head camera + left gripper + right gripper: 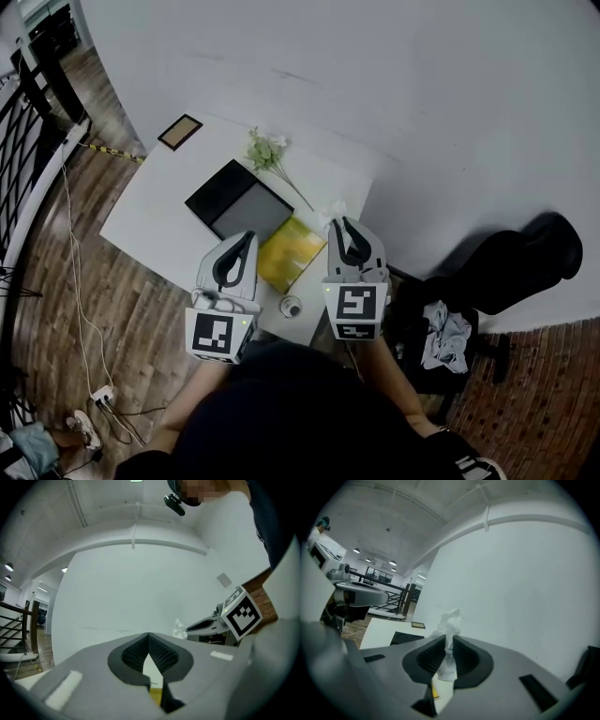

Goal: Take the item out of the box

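Tissue (449, 620): thin white paper, soft, crumpled. Yellow box (291, 251): smooth, a bit shiny. Table (141, 220): white, matt, smooth. Floor (122, 319): brown wood planks. Black tray (217, 192), far left: matt. Left gripper (250, 235) & right gripper (342, 223): grey matt plastic w/ ribbed black pads.

The person holds both grippers side by side, close in front of the body, pointing forward and away. The left gripper (248, 236) sits a little lower in the head view, with its marker cube (220, 336) facing up toward the head. Its jaws meet at the tips and hold nothing in the left gripper view (148, 637). The right gripper (343, 225) is level with it and a short way apart. Its jaws (447, 641) are nearly together, pinching a crumpled white tissue (449, 623) that sticks up beyond the tips.
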`<state>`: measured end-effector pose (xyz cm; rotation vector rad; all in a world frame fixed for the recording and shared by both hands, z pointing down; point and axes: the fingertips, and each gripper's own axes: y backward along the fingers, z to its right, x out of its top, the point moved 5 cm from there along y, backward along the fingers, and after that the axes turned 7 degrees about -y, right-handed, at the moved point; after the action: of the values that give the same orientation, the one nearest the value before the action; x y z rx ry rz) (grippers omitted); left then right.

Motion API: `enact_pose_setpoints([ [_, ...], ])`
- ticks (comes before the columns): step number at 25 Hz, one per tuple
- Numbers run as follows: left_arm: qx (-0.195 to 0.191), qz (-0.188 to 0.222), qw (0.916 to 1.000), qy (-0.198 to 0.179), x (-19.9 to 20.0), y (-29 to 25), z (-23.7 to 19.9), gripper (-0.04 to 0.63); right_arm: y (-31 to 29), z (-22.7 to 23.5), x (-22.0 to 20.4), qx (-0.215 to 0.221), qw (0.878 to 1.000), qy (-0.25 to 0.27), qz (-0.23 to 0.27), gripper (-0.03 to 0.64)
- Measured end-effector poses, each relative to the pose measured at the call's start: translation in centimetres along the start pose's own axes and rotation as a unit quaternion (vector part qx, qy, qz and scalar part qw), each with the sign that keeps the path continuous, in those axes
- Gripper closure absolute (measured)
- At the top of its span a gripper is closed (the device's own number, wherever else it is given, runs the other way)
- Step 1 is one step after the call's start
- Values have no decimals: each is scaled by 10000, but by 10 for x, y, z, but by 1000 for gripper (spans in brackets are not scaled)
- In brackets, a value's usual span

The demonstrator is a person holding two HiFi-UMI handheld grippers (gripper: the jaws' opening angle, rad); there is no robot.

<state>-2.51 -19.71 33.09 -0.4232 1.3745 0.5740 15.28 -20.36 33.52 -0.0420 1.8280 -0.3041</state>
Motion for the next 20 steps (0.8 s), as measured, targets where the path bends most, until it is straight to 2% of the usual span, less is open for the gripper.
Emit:
enact_pose_setpoints([
  [3,-43,45,9998,204,17,2,2,584,17,8,13,-274,9991,-70,317,563],
  [8,-231,232,9993,180,32,5,6,584,44,16,28,-680,9943,-307,762,563],
  [11,-356,350,9987,110,36,5,9,584,60,21,31,-1017,9909,-154,870,563],
  [14,-525,414,9977,90,36,3,13,584,74,23,31,-1256,9851,-418,1100,563],
  [20,-832,637,9945,58,36,-5,21,584,101,34,17,-1771,9743,-739,1179,563],
])
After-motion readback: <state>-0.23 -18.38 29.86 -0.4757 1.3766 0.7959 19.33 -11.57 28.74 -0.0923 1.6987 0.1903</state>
